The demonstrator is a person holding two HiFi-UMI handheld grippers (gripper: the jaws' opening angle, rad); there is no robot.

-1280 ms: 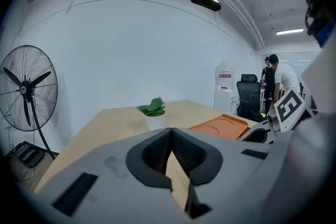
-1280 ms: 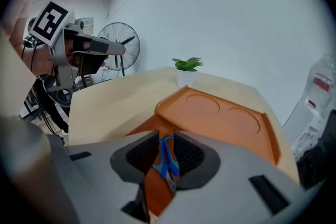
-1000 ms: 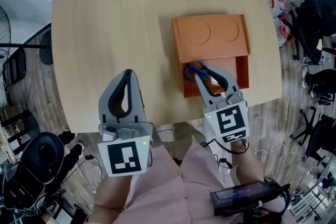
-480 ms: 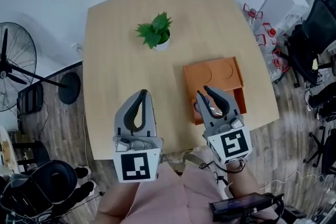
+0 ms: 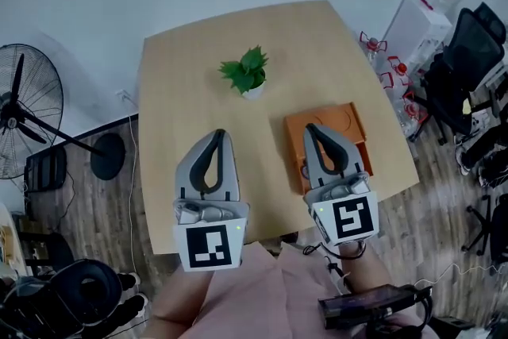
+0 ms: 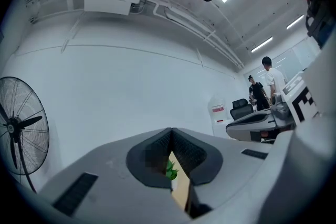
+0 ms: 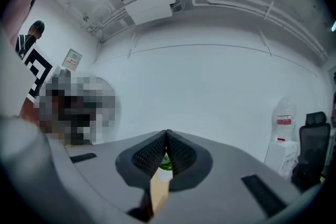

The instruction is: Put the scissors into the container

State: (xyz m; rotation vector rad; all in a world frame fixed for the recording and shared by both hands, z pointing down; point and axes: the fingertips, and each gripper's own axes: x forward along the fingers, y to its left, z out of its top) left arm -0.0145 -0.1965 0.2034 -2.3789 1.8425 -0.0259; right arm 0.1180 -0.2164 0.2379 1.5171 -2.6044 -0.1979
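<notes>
Farthest left, one black standing fan (image 5: 17, 123) stands on the floor beside the pale wooden table (image 5: 182, 75). Next comes the left gripper (image 5: 217, 133), held above the table's near edge. Its own view shows the jaws clenched tip to tip with nothing between them.

At mid-table stands one small green plant in a white pot (image 5: 248, 75). To its right is the right gripper (image 5: 310, 128), its jaws likewise pressed together and empty. It hangs in front of the near end of the single orange plastic container (image 5: 337, 120), which sits near the table's right edge.

We count two grippers, one plant, one container and one fan, but no scissors in any view. If the scissors lie in the container, they are behind the right gripper, and we cannot tell.

With both grippers empty and up off the table, we judge the placing likely done. The next move calls only for drawing the right gripper aside, so we can check the container's near end.
</notes>
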